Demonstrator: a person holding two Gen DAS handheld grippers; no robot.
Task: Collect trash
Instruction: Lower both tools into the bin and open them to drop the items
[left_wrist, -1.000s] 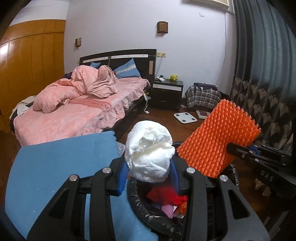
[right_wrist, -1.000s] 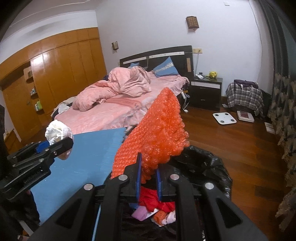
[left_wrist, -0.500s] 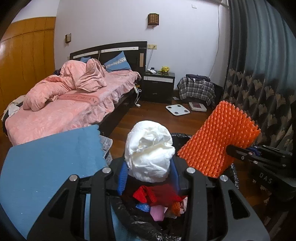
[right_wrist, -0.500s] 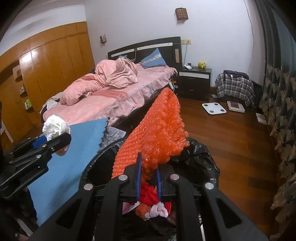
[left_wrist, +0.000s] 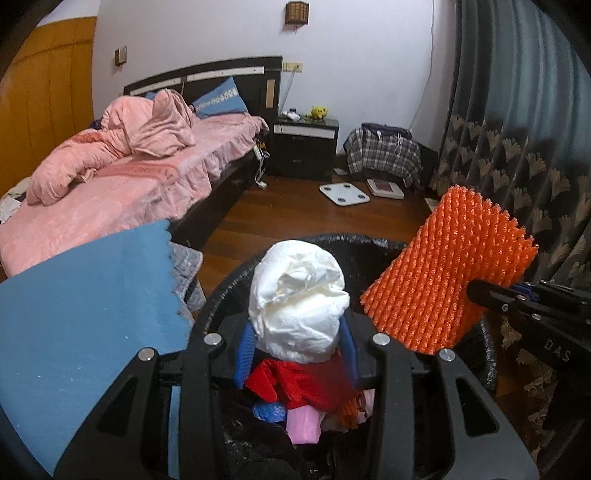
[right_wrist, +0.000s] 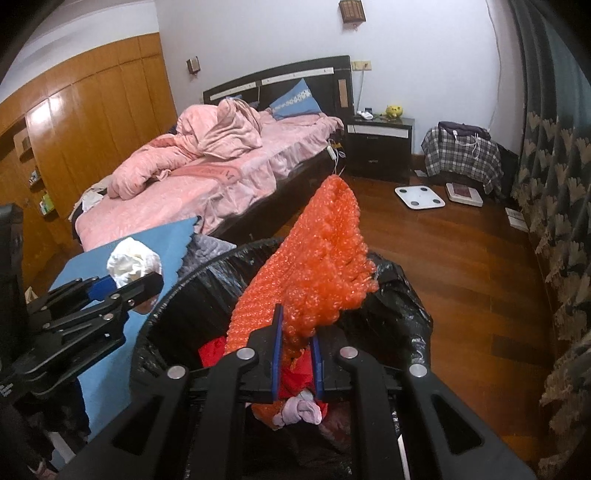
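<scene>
Orange foam netting (left_wrist: 447, 273), a ridged mesh sheet, is clamped at its lower edge between the blue pads of the right gripper (right_wrist: 297, 360), whose jaws are drawn nearly together on it. The sheet stands up and leans over the right side of the trash bin (left_wrist: 369, 245), a round bin lined with a black plastic bag (right_wrist: 399, 314).

The left gripper (left_wrist: 295, 356) holds a crumpled white wad (left_wrist: 299, 299), apparently tissue or soft wrapping, between its blue pads; its jaws stand partly open, pressed against both sides of the wad. The wad sits above the near left part of the bin's mouth. In the right wrist view the same wad (right_wrist: 135, 264) appears at the tip of the left gripper (right_wrist: 122, 286), just beside the bin's left rim.

Inside the bin lie a red cloth (left_wrist: 295, 380), a pink piece (left_wrist: 303, 424), a blue scrap (left_wrist: 269, 411) and a pale knotted piece (right_wrist: 299, 411).

A blue mat (left_wrist: 85, 314) with a ragged edge lies to the left of the bin, touching or overlapping its rim. Beyond it stands a bed (left_wrist: 122, 192) with a pink quilt (left_wrist: 122, 147). A dark nightstand (left_wrist: 304, 147), a white bathroom scale (left_wrist: 343, 194) and a plaid bag (left_wrist: 384, 155) occupy the wooden floor (right_wrist: 461, 258) near the far wall, and a patterned curtain (left_wrist: 517, 147) hangs at the right.
</scene>
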